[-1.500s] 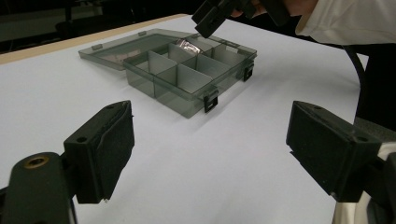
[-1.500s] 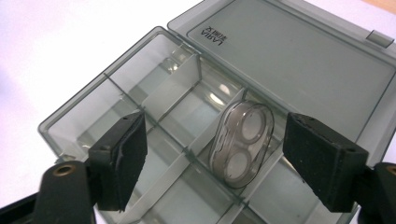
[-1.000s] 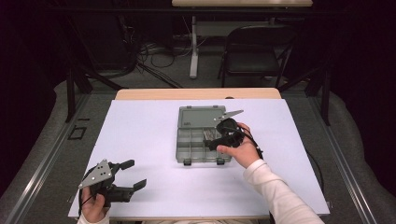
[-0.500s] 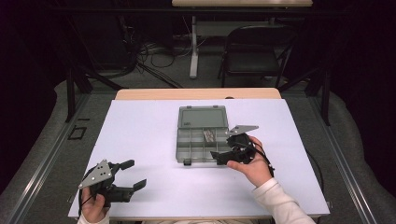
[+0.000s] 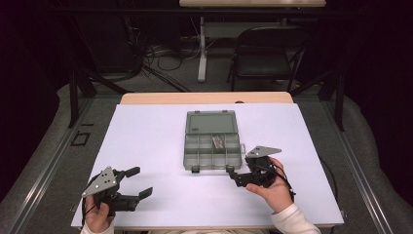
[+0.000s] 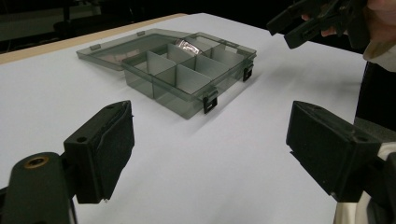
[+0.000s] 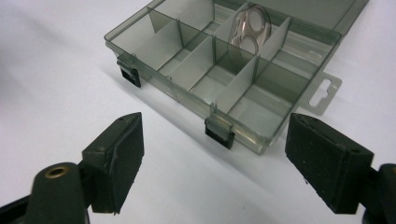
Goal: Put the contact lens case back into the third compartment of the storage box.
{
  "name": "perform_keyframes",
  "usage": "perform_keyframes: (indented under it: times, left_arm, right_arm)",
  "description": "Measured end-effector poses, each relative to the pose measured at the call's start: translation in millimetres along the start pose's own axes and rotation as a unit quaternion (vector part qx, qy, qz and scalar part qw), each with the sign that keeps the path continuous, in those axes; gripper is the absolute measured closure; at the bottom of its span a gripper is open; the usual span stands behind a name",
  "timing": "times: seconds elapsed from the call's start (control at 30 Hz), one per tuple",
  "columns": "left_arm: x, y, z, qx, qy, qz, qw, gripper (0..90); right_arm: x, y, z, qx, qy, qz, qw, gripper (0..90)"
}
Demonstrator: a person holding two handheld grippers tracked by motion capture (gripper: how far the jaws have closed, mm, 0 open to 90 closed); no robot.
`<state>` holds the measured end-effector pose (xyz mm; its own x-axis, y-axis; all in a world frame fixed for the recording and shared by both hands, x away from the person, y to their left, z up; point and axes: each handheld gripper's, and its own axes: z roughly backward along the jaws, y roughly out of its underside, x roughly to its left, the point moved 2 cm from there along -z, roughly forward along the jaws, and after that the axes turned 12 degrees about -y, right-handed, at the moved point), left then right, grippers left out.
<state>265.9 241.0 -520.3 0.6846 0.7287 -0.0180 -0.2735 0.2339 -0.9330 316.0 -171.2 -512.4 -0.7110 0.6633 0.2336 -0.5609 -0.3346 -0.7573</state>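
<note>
Two spread claws flank the open organizer box (image 5: 213,141).

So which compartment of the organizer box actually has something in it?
The back-row compartment second from the right of the organizer box: it holds a small clear packet; the rest look empty.

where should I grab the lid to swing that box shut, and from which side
Probably the lid's far free edge, coming from beyond the box. The lid lies flat and open on the table, hinged along the box's back wall, so that edge swings furthest. The right claw is open and nearest, just off the box's front right corner.
</note>
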Motion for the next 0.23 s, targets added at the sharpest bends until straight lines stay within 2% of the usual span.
perform_keyframes:
  times: [0.1,0.23]
  left_arm:
    - [0.2,0.0,0.3,0.001,0.001,0.000,1.0000,15.7]
    - [0.6,-0.1,0.8,0.000,-0.001,-0.002,1.0000,15.7]
  right_arm:
    - [-1.0,7.3,6.5,-0.005,0.005,-0.003,1.0000,19.2]
    - [-4.7,17.6,19.1,-0.021,0.012,-0.019,0.9995,19.1]
